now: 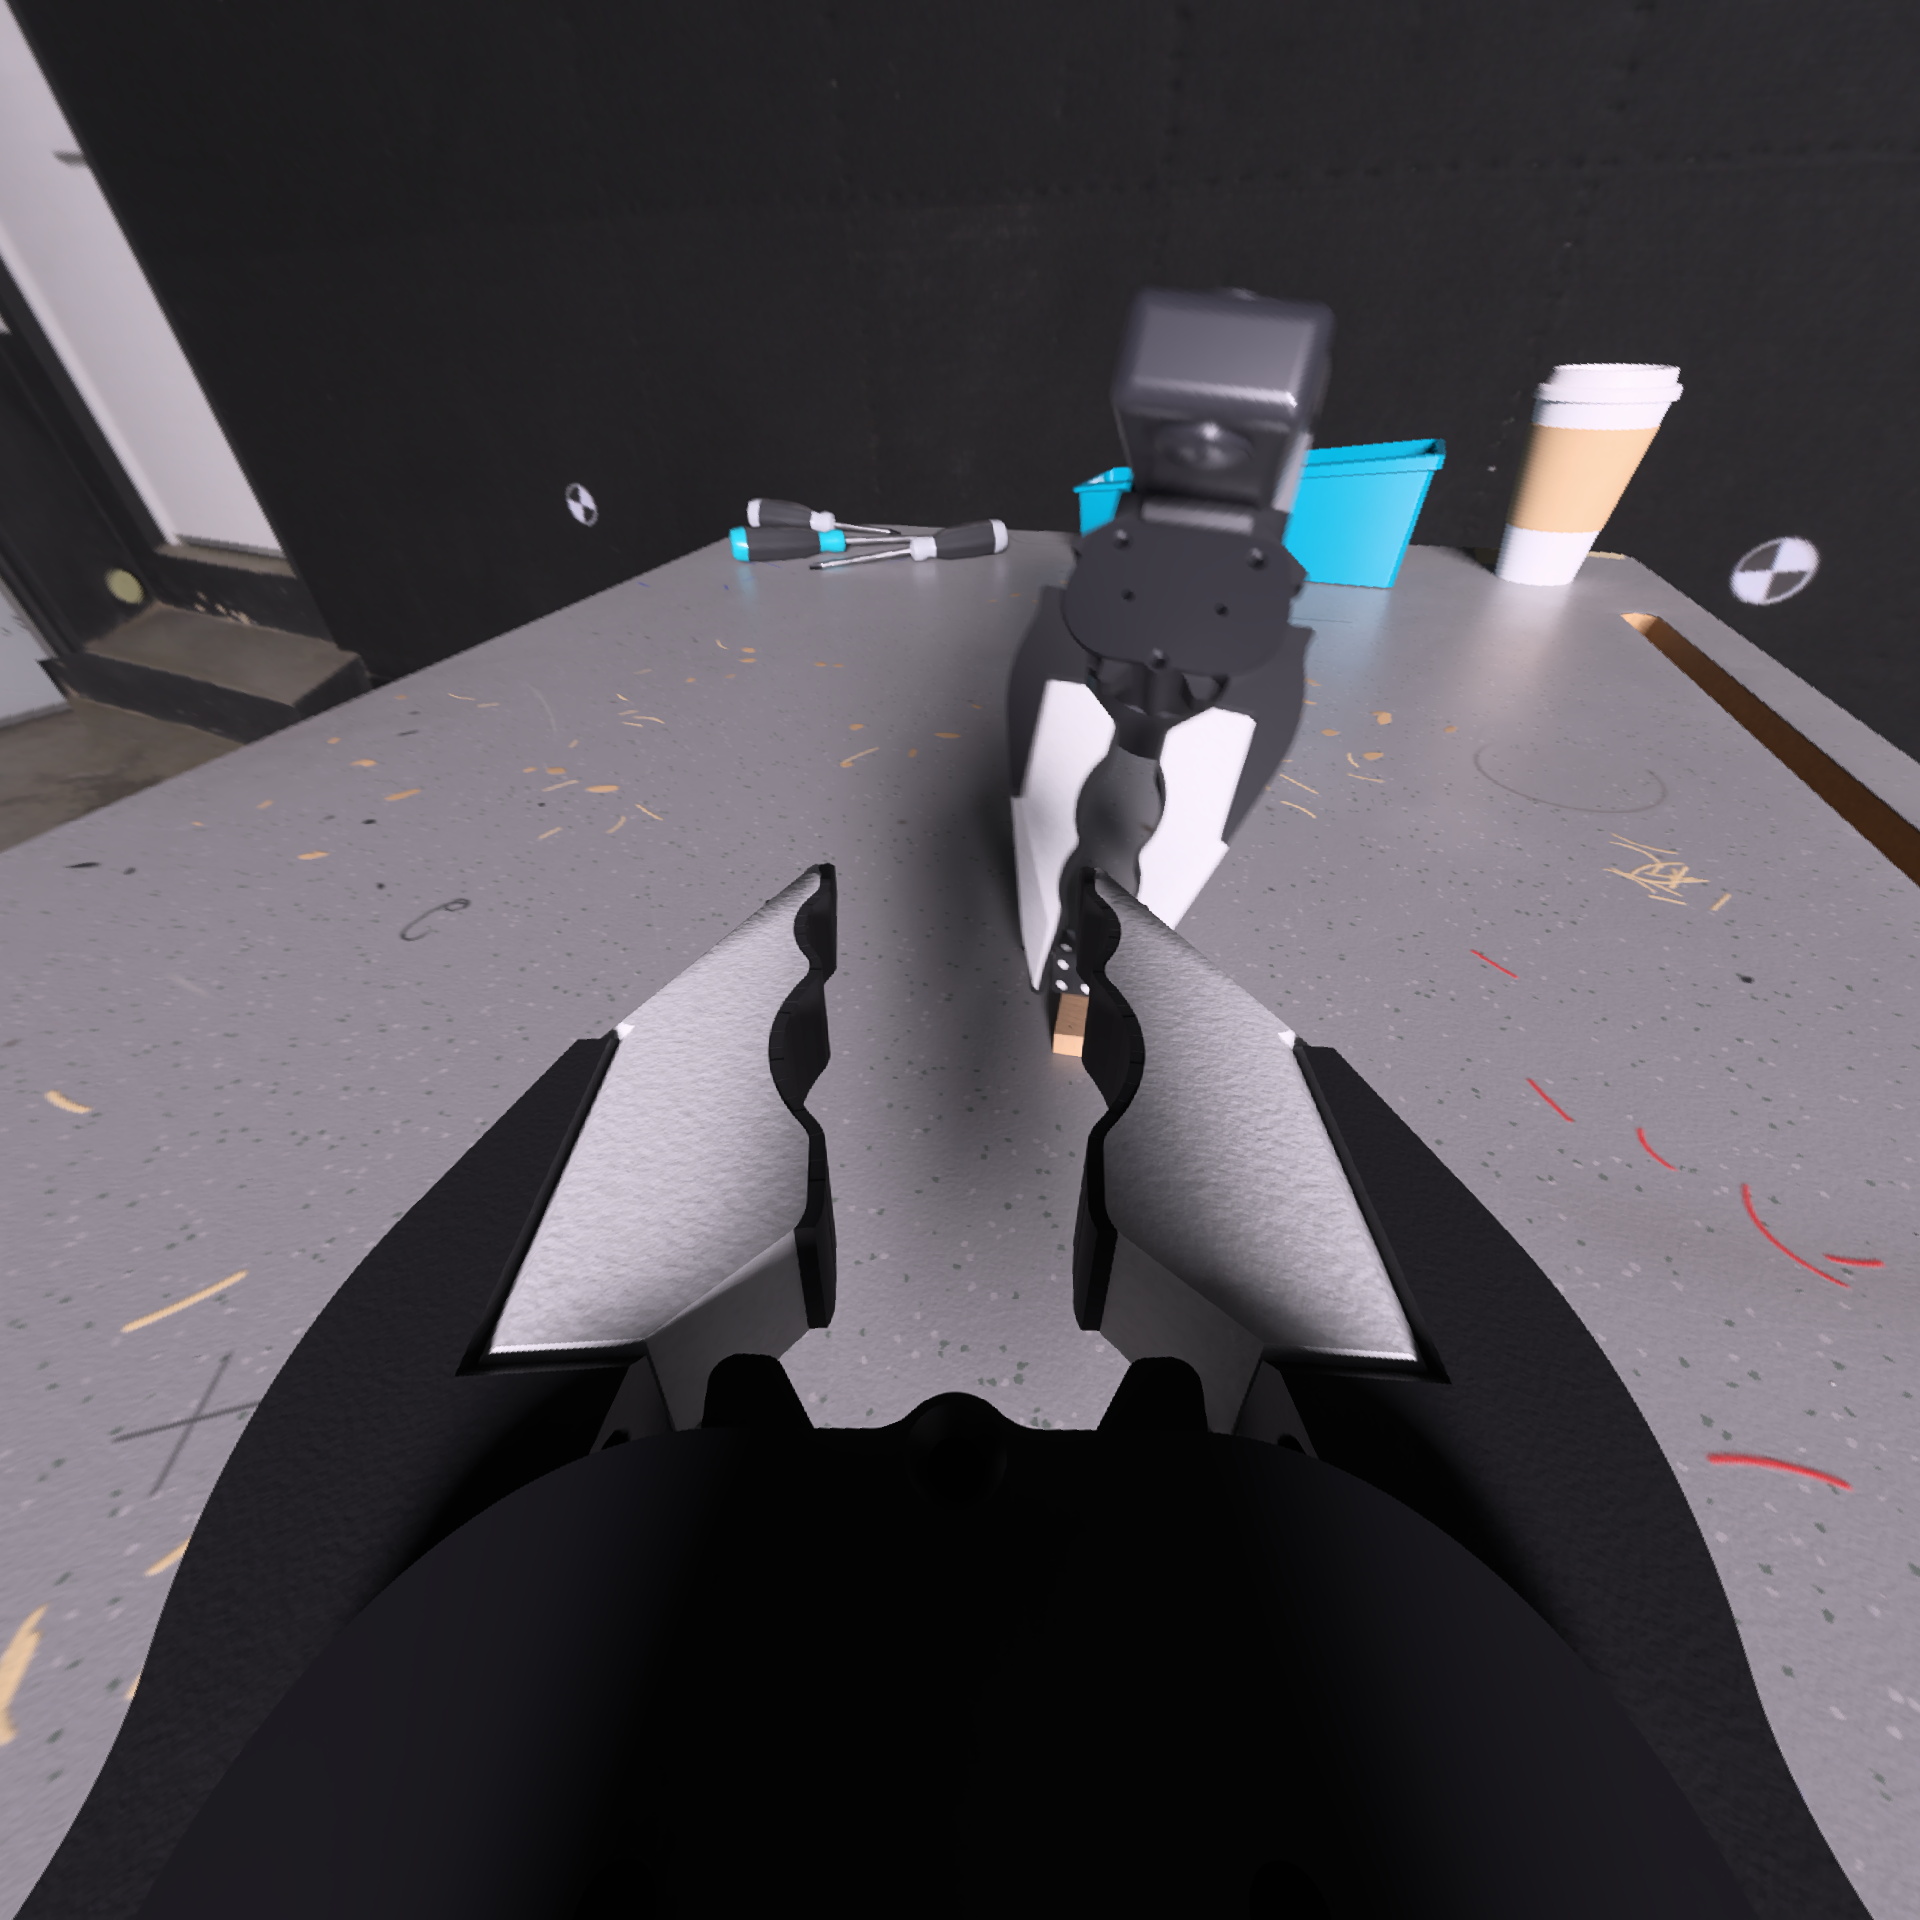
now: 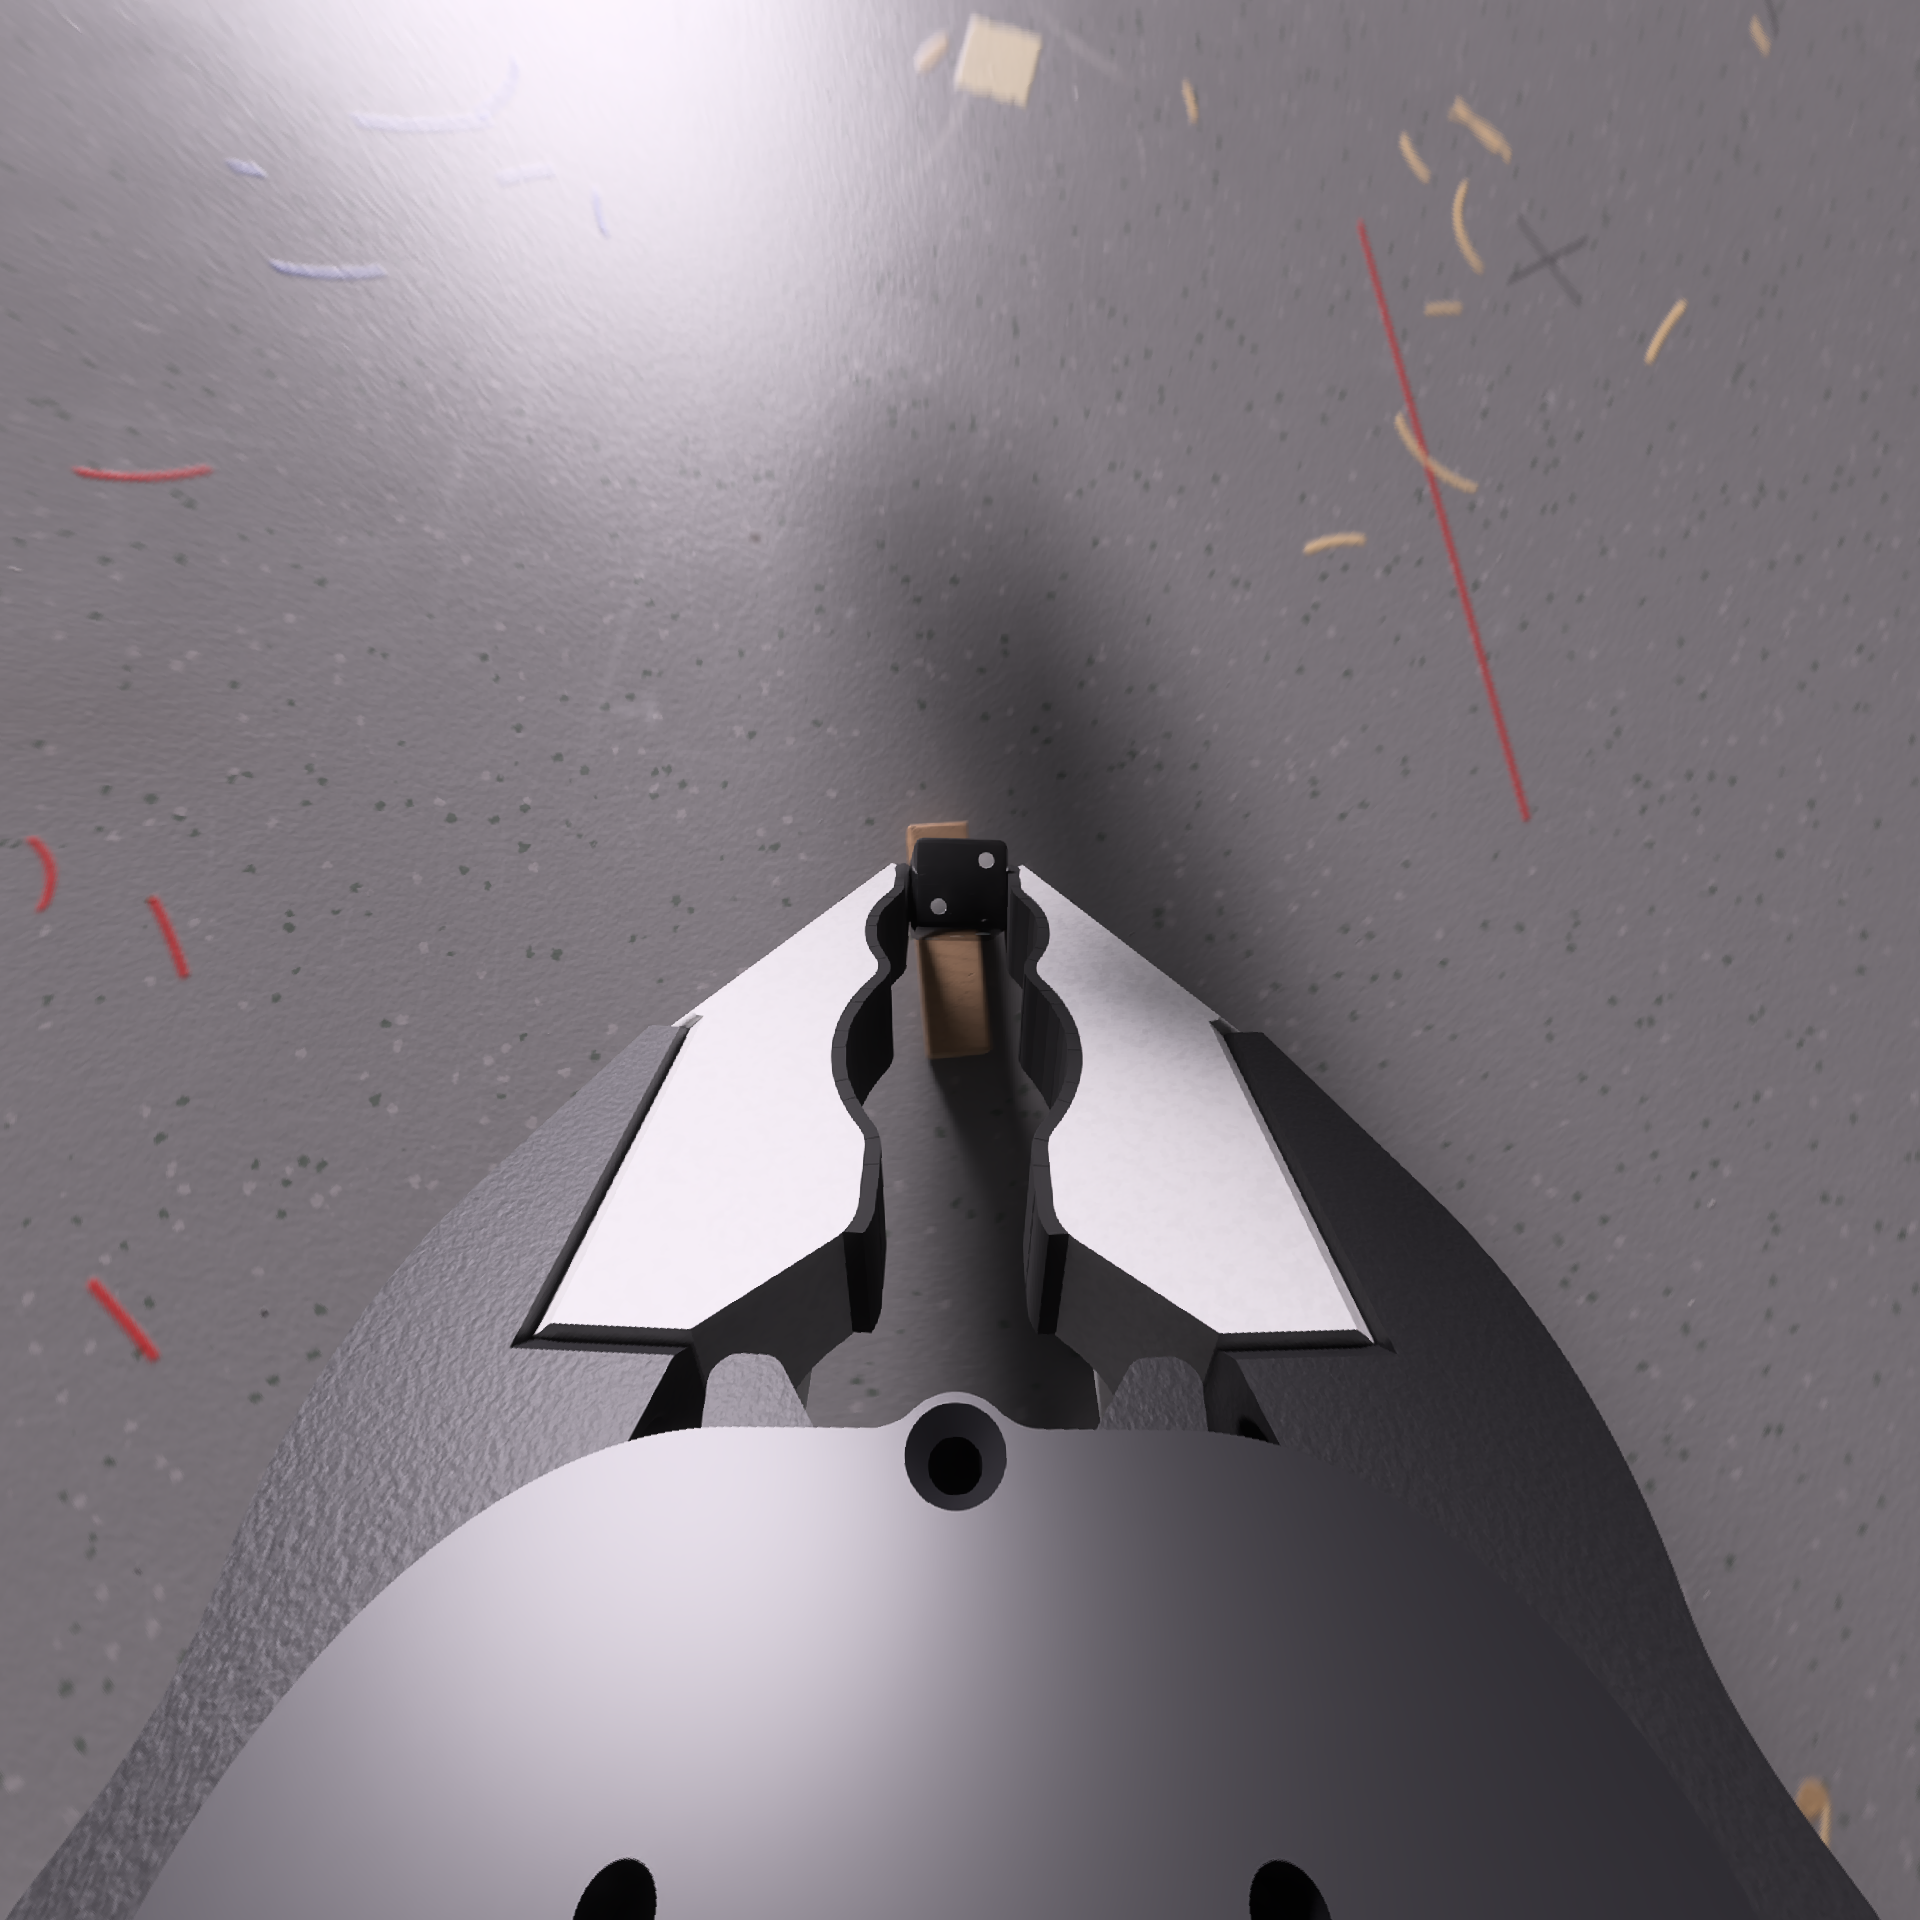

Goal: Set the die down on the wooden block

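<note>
My right gripper (image 2: 960, 883) is shut on a small black die (image 2: 958, 885) with white pips, held at its fingertips. The die is right over a small upright wooden block (image 2: 954, 997) standing on the grey table (image 2: 416, 727); I cannot tell whether they touch. In the left wrist view the right gripper (image 1: 1068, 940) points down at the table, with the die (image 1: 1064, 964) just above the block (image 1: 1070, 1023). My left gripper (image 1: 958, 894) is open and empty, low over the table, just left of the block. Its right finger hides part of the die and the block.
At the table's far edge lie several screwdrivers (image 1: 873, 540), with a blue bin (image 1: 1361, 520) and a paper coffee cup (image 1: 1579, 478) to their right. A wooden-edged slot (image 1: 1766, 727) runs along the right side. Scuffs and shavings mark the tabletop.
</note>
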`<state>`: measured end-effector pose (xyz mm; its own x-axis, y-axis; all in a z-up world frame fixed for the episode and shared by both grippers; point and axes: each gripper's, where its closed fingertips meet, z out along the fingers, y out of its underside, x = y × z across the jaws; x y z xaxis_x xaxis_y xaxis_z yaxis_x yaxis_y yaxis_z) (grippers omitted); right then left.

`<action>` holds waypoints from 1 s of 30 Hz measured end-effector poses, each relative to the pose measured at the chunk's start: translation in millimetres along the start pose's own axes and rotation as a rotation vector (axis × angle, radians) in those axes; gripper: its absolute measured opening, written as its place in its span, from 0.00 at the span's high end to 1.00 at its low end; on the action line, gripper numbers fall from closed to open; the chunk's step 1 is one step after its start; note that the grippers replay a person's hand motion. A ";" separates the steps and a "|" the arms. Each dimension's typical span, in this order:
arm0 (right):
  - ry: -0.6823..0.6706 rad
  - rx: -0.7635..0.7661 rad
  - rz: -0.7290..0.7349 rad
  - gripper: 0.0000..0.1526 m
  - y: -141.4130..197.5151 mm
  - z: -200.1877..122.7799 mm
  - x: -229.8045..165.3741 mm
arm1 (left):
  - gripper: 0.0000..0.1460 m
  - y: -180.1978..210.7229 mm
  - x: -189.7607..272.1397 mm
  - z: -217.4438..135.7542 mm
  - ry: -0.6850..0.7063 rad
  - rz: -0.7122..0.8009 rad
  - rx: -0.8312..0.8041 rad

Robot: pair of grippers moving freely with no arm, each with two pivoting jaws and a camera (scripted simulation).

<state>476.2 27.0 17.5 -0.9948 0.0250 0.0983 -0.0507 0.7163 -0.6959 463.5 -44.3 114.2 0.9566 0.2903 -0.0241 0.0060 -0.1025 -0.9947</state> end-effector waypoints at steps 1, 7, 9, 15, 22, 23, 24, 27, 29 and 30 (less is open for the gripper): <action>-0.026 0.028 -0.005 0.89 -3.8 -2.6 3.2 | 0.67 2.1 1.2 2.0 0.009 -0.007 -0.005; -0.094 0.161 0.045 0.89 -13.6 -13.9 18.0 | 0.34 -24.9 4.8 -1.0 0.018 0.014 0.187; -0.099 0.149 0.044 0.89 -6.8 -12.0 14.4 | 0.32 -33.2 1.2 -5.0 -0.010 0.048 0.242; -0.105 0.126 0.020 0.89 1.0 -9.1 5.0 | 0.53 -37.3 -7.9 -11.8 -0.068 0.072 0.257; -0.123 0.138 -0.008 0.89 -3.3 -6.6 -3.8 | 0.91 -7.4 -6.6 -3.0 -0.072 0.162 0.063; -0.124 0.136 -0.013 0.89 -3.3 -5.6 -5.1 | 0.94 3.5 -6.1 0.0 -0.074 0.165 -0.007; -0.122 0.131 -0.020 0.89 -2.6 -4.5 -6.1 | 0.97 15.1 -4.2 2.9 -0.067 0.161 -0.088; -0.122 0.120 -0.047 0.89 -0.4 -2.6 -8.7 | 0.97 43.8 4.3 10.1 -0.037 0.166 -0.280; -0.134 0.138 -0.057 0.89 -2.3 -3.4 -10.8 | 0.97 57.9 11.6 13.9 0.004 0.170 -0.373; -0.138 0.147 -0.058 0.89 -3.7 -3.7 -11.2 | 0.95 63.1 15.1 15.3 0.022 0.171 -0.406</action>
<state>487.9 26.8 21.6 -0.9919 -0.1162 0.0504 -0.1109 0.6039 -0.7893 473.8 -31.8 49.6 0.9599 0.2165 -0.1780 -0.0429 -0.5143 -0.8566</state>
